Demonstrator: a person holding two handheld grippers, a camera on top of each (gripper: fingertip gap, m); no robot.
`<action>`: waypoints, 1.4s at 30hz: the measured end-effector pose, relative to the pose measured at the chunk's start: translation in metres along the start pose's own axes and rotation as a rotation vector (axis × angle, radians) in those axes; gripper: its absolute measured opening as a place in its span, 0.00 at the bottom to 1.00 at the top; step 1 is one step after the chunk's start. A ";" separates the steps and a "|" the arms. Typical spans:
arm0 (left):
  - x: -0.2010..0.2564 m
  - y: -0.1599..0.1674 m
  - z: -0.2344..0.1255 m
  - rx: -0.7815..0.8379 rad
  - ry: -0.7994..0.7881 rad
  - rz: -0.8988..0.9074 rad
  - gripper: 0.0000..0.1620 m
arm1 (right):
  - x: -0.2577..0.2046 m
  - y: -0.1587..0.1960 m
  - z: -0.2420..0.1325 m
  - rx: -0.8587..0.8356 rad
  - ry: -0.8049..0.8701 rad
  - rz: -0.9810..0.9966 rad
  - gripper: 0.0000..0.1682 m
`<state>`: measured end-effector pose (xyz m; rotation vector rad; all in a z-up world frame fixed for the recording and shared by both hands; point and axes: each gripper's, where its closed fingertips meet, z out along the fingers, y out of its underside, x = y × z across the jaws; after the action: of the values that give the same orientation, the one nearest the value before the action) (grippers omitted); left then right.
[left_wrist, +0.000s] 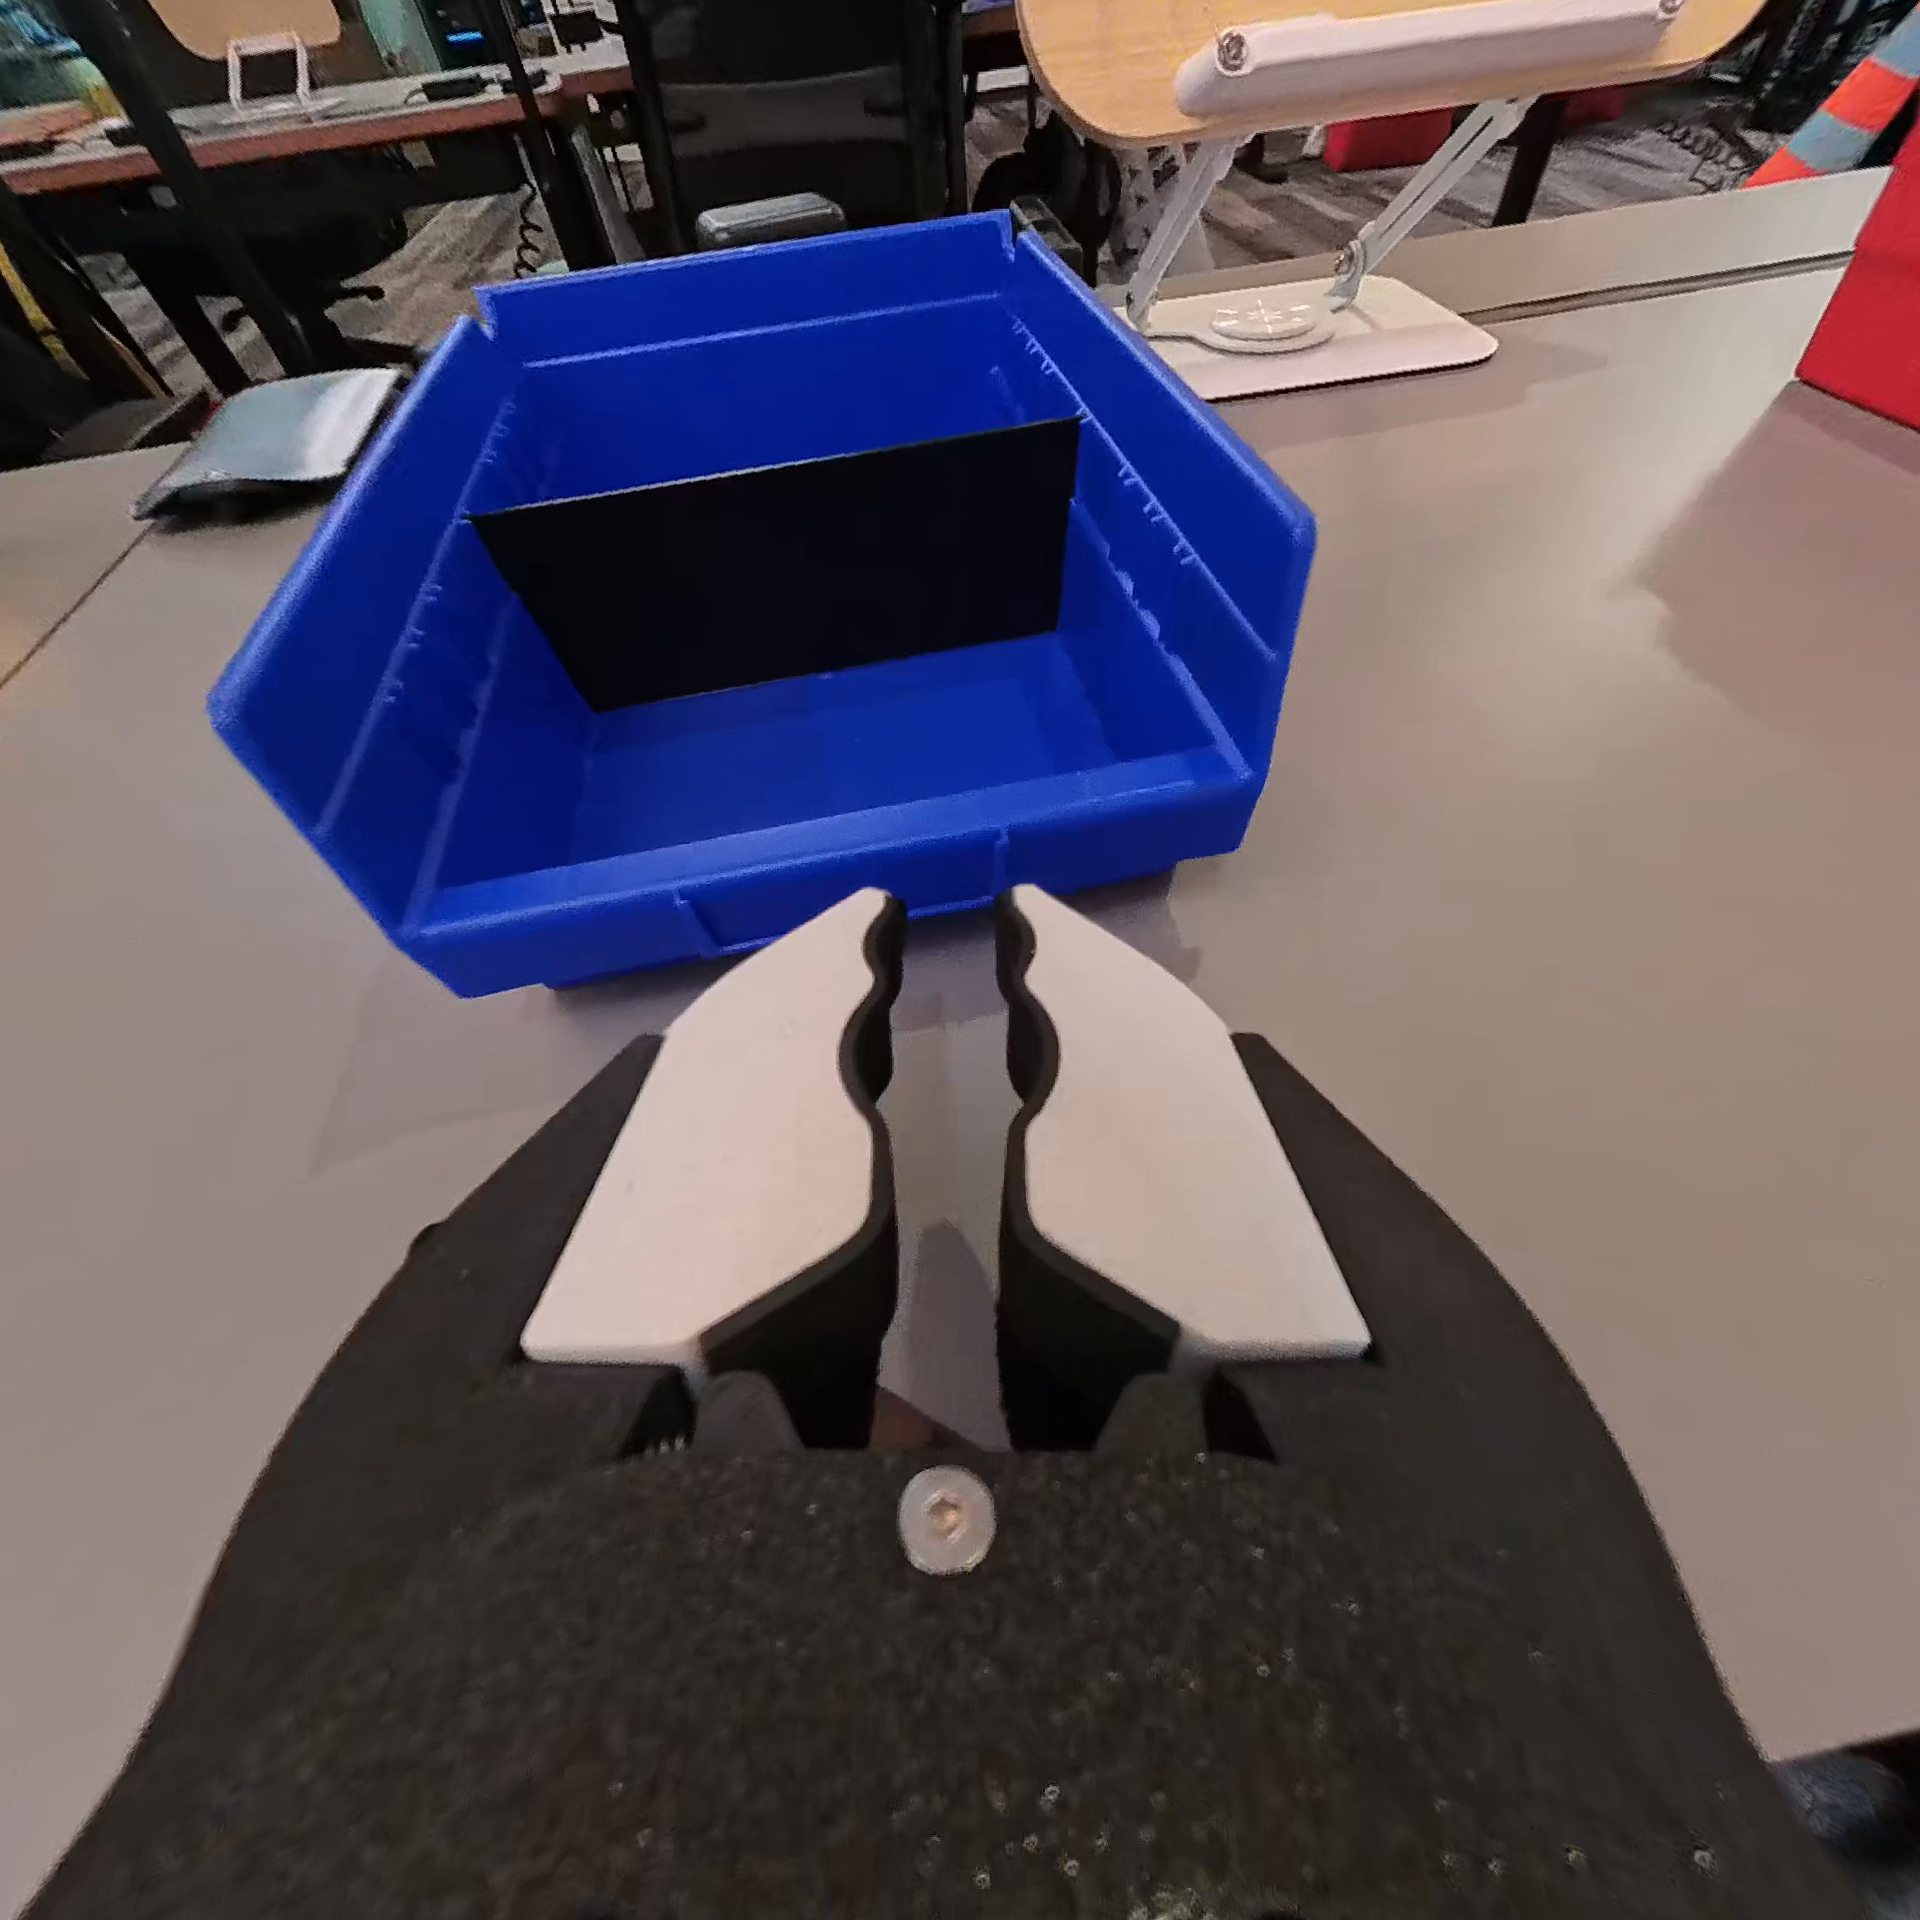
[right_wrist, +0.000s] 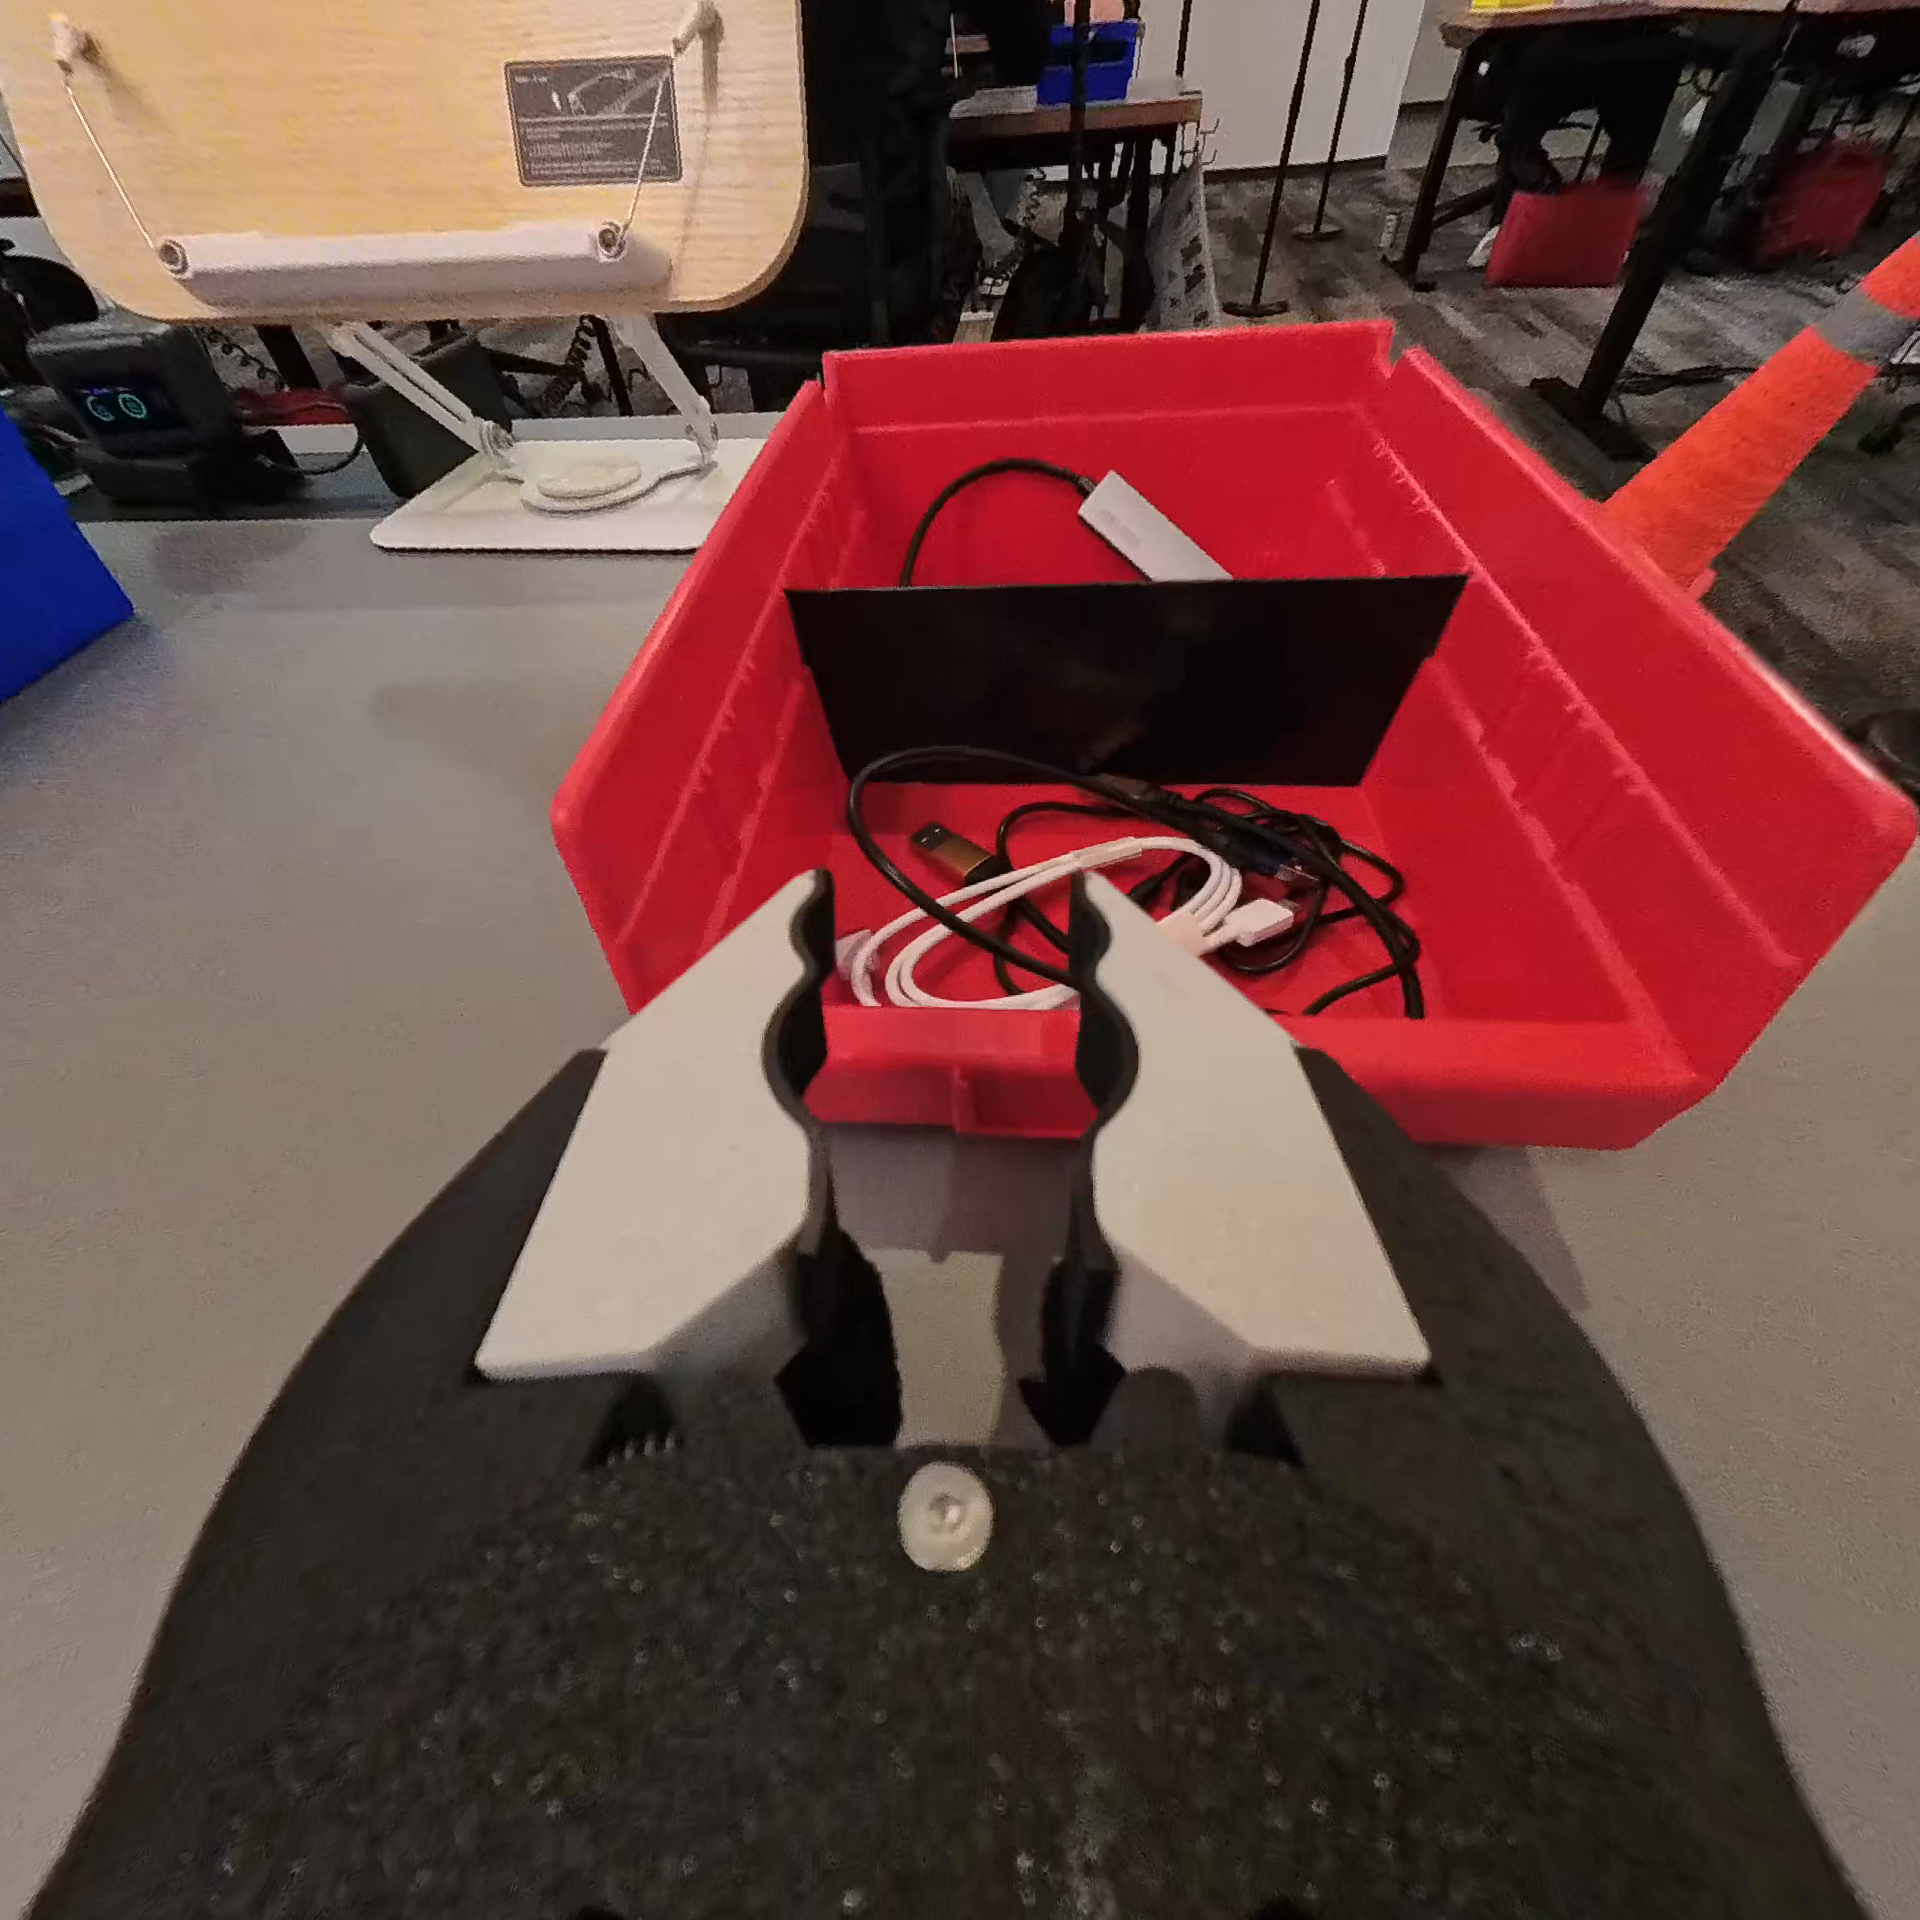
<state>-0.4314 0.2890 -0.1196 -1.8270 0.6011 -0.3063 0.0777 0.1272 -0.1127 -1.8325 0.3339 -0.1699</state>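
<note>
Cables (right_wrist: 1132, 914) lie tangled in the red bin's (right_wrist: 1558, 1081) near compartment, in front of its black divider (right_wrist: 1122, 675); in the right wrist view the right gripper (right_wrist: 951, 914) hovers over the front rim, fingers apart and empty. Closing there could snag several loops together. In the left wrist view the left gripper (left_wrist: 948, 914), fingers slightly apart, sits just before the empty blue bin (left_wrist: 343, 665) on the counter (left_wrist: 1558, 831); a nudge could slide it.

2 bins: 1 blue bin (left_wrist: 343, 665), 1 red bin (right_wrist: 1662, 790). 1 black divider (left_wrist: 790, 566) per bin, other divider (right_wrist: 1122, 675) in red. Cables, front section: 1 white cable (right_wrist: 966, 935), black cables (right_wrist: 1340, 914) tangled, count unclear. Rear: 1 grey adapter (right_wrist: 1148, 525) w/ black lead. 1 wooden stand (right_wrist: 416, 135).
</note>
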 end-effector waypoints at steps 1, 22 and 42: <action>-0.002 0.000 -0.002 0.004 -0.010 0.006 0.10 | -0.001 -0.001 0.001 0.000 -0.004 -0.001 0.26; 0.011 -0.008 -0.005 0.041 -0.058 0.098 0.27 | -0.114 0.003 0.004 -0.008 -0.151 -0.191 0.31; 0.349 -0.046 0.021 0.036 0.548 0.099 0.35 | -0.009 0.012 -0.102 0.080 0.171 0.123 0.32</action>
<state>-0.1180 0.1272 -0.1129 -1.6705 1.0517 -0.7568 0.0388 0.0337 -0.0946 -1.7165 0.5504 -0.2518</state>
